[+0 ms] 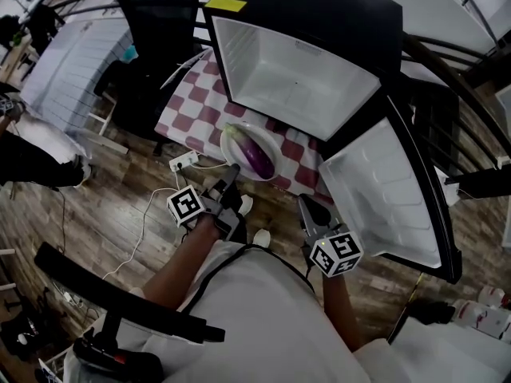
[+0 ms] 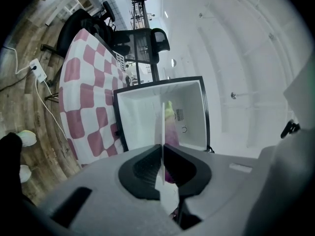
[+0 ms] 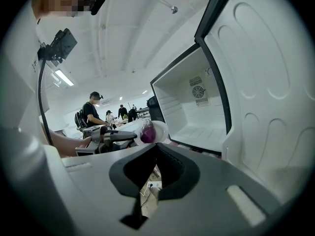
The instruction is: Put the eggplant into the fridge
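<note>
A purple eggplant with a green cap lies on a white plate, held out past the table's front edge just below the open fridge. My left gripper is shut on the plate's near rim. In the left gripper view the plate shows edge-on between the closed left gripper jaws, with the eggplant behind it. My right gripper hangs to the right of the plate, shut on nothing. From the right gripper view, the eggplant sits left of the white fridge interior.
The fridge door swings open to the right, close to my right gripper. The fridge stands on a red-and-white checked table. A power strip and cable lie on the wooden floor. A black office chair stands behind the table.
</note>
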